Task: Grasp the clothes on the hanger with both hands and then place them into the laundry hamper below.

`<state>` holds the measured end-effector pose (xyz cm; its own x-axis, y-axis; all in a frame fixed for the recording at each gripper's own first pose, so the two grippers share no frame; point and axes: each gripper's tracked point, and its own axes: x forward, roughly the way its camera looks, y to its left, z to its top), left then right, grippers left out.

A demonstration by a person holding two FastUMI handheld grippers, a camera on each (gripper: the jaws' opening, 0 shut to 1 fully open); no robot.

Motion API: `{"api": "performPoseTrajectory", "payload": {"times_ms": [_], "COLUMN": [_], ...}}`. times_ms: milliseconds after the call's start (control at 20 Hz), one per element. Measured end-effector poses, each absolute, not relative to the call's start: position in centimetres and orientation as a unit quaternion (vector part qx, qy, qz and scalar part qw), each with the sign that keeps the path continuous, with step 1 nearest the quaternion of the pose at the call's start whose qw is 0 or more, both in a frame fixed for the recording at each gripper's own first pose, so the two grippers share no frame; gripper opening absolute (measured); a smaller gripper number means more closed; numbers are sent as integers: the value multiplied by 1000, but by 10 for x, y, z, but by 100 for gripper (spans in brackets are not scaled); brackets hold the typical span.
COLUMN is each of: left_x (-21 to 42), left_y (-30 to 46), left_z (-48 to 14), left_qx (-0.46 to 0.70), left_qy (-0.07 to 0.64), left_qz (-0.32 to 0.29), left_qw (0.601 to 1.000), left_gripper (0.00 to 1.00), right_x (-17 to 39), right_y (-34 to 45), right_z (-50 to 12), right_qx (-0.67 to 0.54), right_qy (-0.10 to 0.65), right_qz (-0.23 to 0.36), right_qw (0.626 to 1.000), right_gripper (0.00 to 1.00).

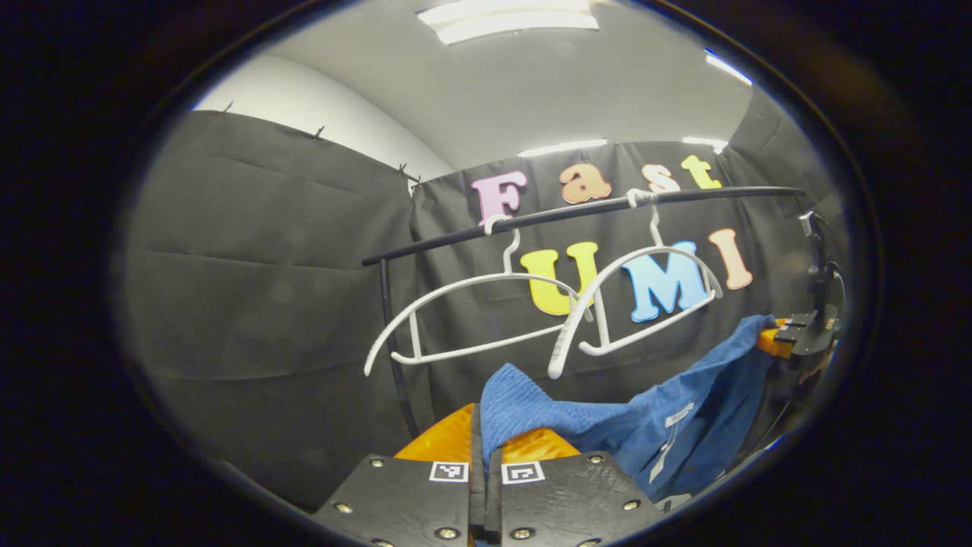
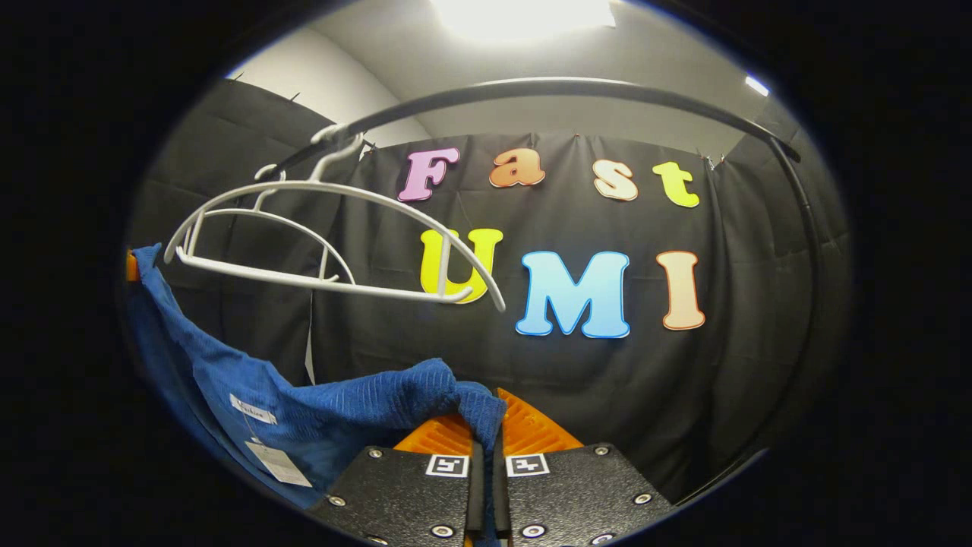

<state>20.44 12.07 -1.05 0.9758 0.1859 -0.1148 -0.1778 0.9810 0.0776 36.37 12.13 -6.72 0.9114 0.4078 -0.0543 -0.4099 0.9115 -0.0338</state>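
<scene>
A blue knit garment (image 1: 645, 425) hangs stretched between my two grippers, off the hangers. My left gripper (image 1: 486, 444) is shut on one corner of it at the bottom of the left gripper view. My right gripper (image 2: 486, 425) is shut on the other corner of the blue garment (image 2: 319, 414), whose white tags dangle at lower left. In the left gripper view the right gripper (image 1: 797, 338) is at the far right, holding the cloth's far end. Two bare white hangers (image 1: 486, 319) (image 2: 326, 243) hang from the black rail (image 1: 577, 216) above the garment.
The black rail (image 2: 577, 87) arches overhead and its upright post (image 1: 395, 357) stands at left behind the hangers. Black cloth walls close in the booth on all sides. Ceiling lights glow above.
</scene>
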Motion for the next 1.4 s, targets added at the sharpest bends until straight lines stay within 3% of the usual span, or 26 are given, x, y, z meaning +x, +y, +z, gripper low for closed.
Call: {"api": "performPoseTrajectory", "payload": {"times_ms": [750,1100,1400], "left_x": [136,107,95], "left_y": [78,45,30], "left_z": [32,15,-36], "left_qx": [-20,-42,-66], "left_qy": [22,31,68], "left_qz": [-1,-29,-34], "left_qw": [1000,998,995], "left_gripper": [1,1,1], "right_x": [219,158,124], "right_y": [160,187,203], "right_z": [-18,-22,-69], "right_qx": [19,33,29], "right_qy": [23,43,85], "right_qz": [242,278,300], "right_qw": [970,959,950], "right_gripper": [4,4,4]}}
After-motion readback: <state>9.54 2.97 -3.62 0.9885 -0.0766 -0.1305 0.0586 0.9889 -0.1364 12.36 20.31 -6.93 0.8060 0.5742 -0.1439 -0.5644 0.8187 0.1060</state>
